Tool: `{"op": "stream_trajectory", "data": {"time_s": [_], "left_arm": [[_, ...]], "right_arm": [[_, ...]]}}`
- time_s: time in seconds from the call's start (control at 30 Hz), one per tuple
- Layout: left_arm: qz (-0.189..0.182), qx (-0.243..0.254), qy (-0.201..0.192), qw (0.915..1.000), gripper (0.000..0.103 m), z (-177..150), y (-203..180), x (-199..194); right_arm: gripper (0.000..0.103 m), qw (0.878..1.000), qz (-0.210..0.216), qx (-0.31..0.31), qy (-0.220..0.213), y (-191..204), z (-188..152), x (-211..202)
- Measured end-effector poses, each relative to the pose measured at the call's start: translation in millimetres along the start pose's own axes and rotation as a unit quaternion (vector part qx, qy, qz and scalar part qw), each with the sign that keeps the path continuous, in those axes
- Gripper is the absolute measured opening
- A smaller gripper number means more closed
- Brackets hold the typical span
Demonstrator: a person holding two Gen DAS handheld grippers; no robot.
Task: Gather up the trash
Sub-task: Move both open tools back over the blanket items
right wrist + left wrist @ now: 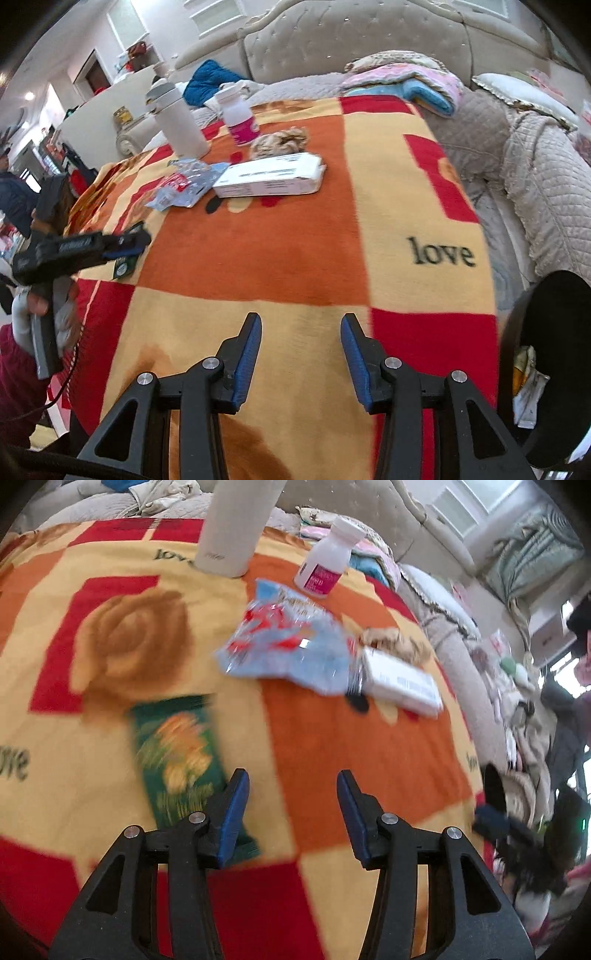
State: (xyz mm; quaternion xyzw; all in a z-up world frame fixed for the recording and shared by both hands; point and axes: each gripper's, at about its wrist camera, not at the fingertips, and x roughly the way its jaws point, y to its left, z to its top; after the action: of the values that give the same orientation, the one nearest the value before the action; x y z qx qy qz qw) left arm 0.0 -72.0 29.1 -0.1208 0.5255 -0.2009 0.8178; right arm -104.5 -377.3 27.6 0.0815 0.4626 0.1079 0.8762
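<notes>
Support: a bed [535, 192], covered by a checked blanket [266, 251] in orange, yellow and red, printed "love".
Far side: a tall white bottle [181, 125] and a small white jar [240, 118] with a pink label, both upright.
Middle: a crumpled blue wrapper [284, 642], touching a white box [269, 175]; a crumpled brown wad [279, 142] just behind the box.
Left: a green packet [181, 753], lying flat.

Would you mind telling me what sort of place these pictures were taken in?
Most likely a home bedroom: a tufted headboard stands behind, a patterned blanket covers the bed, and folded bedding is piled near it.
</notes>
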Motion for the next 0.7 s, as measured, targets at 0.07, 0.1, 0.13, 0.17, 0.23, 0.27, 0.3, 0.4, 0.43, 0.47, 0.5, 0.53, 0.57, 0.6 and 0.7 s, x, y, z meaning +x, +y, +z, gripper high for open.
{"op": "stream_trajectory", "data": {"time_s": [0.07,0.1,0.13,0.17,0.23,0.27,0.3,0.4,0.43,0.47,0.5,0.53,0.57,0.6,0.7], "left_arm": [[0.005,0.000,0.003,1.0000,0.048,-11,6,-11],[0.007,-0.001,0.001,1.0000,0.048,-17,10,-18],[0.009,-0.002,-0.002,1.0000,0.048,-20,12,-23],[0.011,-0.003,-0.007,0.9999,0.048,-24,15,-31],[0.015,-0.004,-0.020,0.9997,0.048,-29,18,-42],[0.016,-0.003,-0.027,0.9995,0.048,-29,19,-46],[0.019,-0.002,-0.034,0.9992,0.048,-31,19,-51],[0.039,0.010,-0.051,0.9979,0.048,-33,20,-56],[0.043,0.013,-0.052,0.9976,0.048,-32,23,-57],[0.049,0.015,-0.053,0.9973,0.048,-32,24,-57],[0.051,0.014,-0.053,0.9972,0.048,-31,25,-56],[0.051,0.014,-0.053,0.9972,0.049,-31,27,-55],[0.051,0.013,-0.054,0.9971,0.049,-30,29,-56],[0.052,0.012,-0.055,0.9971,0.049,-29,29,-55],[0.055,0.005,-0.061,0.9966,0.049,-24,35,-57]], "right_arm": [[0.044,1.000,0.006,-0.006,0.006,7,1,7],[0.044,1.000,0.008,-0.010,0.010,10,1,11],[0.045,1.000,0.008,-0.013,0.016,14,1,16],[0.045,1.000,0.007,-0.016,0.020,16,1,19],[0.050,1.000,0.001,-0.021,0.021,21,1,26],[0.052,1.000,0.000,-0.023,0.019,23,2,27],[0.058,1.000,0.002,-0.022,0.018,25,3,28],[0.074,1.000,0.012,-0.018,0.021,26,5,31],[0.084,0.999,0.022,-0.020,0.027,28,6,34],[0.087,0.999,0.027,-0.024,0.030,29,6,35],[0.089,0.998,0.028,-0.030,0.040,33,9,37],[0.086,0.998,0.024,-0.033,0.046,35,11,38],[0.081,0.998,0.020,-0.040,0.049,37,14,39],[0.073,0.998,0.019,-0.049,0.041,39,21,37],[0.073,0.998,0.009,-0.062,0.019,40,49,38]]}}
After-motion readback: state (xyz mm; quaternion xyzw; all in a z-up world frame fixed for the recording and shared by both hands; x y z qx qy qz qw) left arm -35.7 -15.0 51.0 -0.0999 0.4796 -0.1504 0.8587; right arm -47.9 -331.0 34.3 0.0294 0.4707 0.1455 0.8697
